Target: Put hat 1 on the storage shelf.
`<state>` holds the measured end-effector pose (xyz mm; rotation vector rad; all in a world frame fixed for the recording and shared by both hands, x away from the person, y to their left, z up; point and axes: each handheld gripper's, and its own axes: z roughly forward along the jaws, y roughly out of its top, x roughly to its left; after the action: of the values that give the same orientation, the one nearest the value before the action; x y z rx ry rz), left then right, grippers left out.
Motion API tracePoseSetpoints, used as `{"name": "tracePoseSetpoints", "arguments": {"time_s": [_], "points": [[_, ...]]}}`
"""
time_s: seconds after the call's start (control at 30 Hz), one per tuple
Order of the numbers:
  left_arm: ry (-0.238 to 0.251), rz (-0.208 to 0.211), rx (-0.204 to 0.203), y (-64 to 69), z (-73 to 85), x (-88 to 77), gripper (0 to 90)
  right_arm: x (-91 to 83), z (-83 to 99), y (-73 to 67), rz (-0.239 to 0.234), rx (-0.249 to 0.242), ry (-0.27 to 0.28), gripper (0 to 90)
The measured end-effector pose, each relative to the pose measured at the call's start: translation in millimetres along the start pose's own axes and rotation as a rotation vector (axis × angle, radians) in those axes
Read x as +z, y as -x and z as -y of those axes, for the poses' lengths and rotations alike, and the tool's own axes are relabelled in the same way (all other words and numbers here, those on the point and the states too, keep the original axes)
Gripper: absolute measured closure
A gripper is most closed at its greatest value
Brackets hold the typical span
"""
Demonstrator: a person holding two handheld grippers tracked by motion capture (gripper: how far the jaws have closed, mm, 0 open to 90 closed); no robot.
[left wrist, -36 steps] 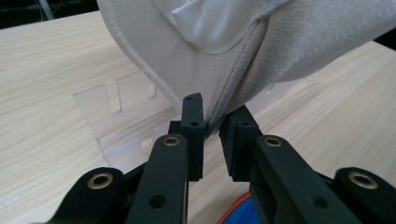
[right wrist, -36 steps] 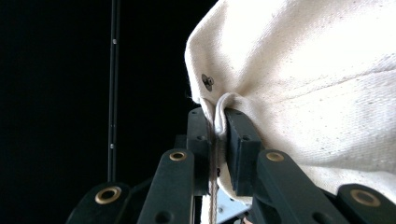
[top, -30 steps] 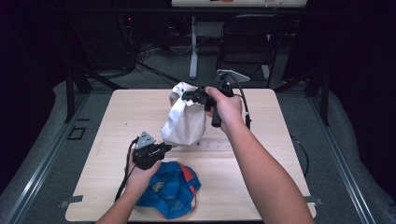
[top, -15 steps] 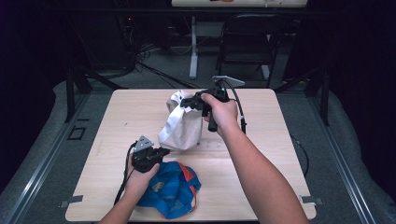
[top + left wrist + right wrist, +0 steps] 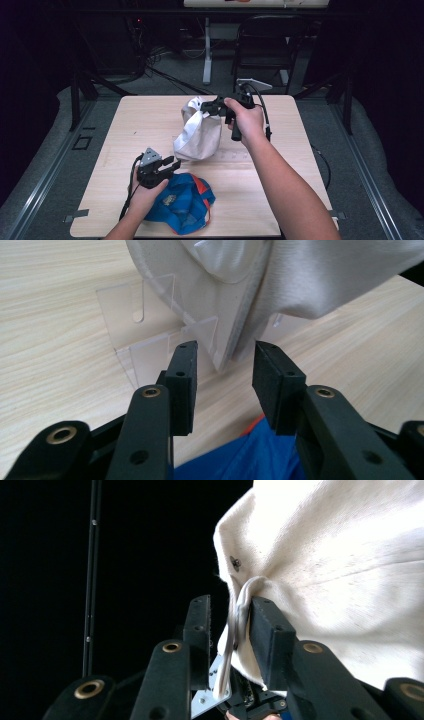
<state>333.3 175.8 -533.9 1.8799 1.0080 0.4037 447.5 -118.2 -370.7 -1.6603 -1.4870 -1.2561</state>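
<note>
A white cloth bag (image 5: 200, 132) stands slumped at the middle of the wooden table (image 5: 140, 120), on a clear plastic stand (image 5: 145, 330). My left gripper (image 5: 172, 164) sits low by the bag's lower left corner. Its jaws have just been opening, and in the left gripper view they (image 5: 222, 355) stand open, with the white bag's edge (image 5: 310, 280) just past the tips. My right gripper (image 5: 204, 106) is at the bag's top. Its jaws (image 5: 231, 601) have just been opening too; the bag's pale cord (image 5: 240, 610) hangs loose between them, against one pad. A blue bag (image 5: 185, 202) lies under my left hand.
The blue bag (image 5: 250, 460) lies near the table's front edge. Behind the table stand a dark folding chair (image 5: 270, 45) and a pale metal post (image 5: 206, 50), with cables on the floor. Bare wood lies to the far left and right of the white bag.
Both grippers' jaws have spread apart. The white bag's lower corner is no longer pinched by the left jaws and its top has slackened. Both hands stayed almost in place.
</note>
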Motion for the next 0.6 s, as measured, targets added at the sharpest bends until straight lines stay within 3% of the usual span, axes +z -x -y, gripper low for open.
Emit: {"name": "tracePoseSetpoints", "arguments": {"time_s": [0.2, 0.4, 0.6], "points": [[-0.01, 0.0, -0.011, -4.3, 1.8, -16.9, 60.8, -25.6, 2.8, -1.7, -0.001, -0.024, 0.023, 69.1], [-0.016, -0.018, -0.01, -10.8, 7.8, -36.7, 58.8, -45.3, 15.9, -0.6, 0.08, -0.113, 0.033, 65.7], [-0.011, -0.045, -0.036, -22.0, 17.5, -51.6, 56.3, -53.4, 36.9, 10.3, 0.111, -0.191, 0.026, 61.9]]}}
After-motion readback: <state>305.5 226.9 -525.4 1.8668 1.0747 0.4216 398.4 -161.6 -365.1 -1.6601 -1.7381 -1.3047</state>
